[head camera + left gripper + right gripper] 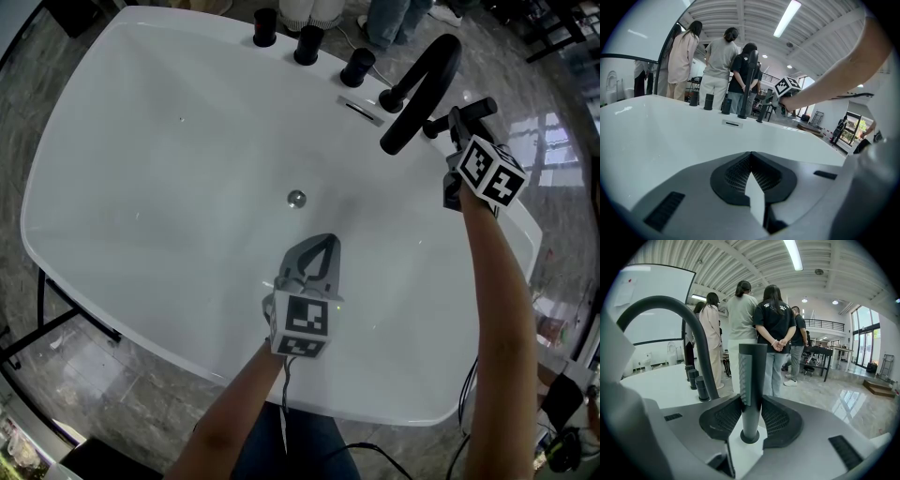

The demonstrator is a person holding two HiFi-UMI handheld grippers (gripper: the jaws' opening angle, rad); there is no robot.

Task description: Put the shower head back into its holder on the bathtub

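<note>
Bathtub [141, 187]: white, fills head view; curved black faucet [424, 89] on far rim; black shower head [752, 380] upright just beside faucet, foot at ring holder [750, 437], likely seated or nearly; right gripper [751, 413] fingers clamped on it; left gripper [323, 246] fingers together, empty, over basin. Advice: keep shower head vertical; press straight down; confirm seated before loosening.

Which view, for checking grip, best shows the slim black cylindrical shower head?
Right gripper view: the black shower head stands close-up, clamped in the right gripper. Head view shows it small; left gripper view, distant.
</note>
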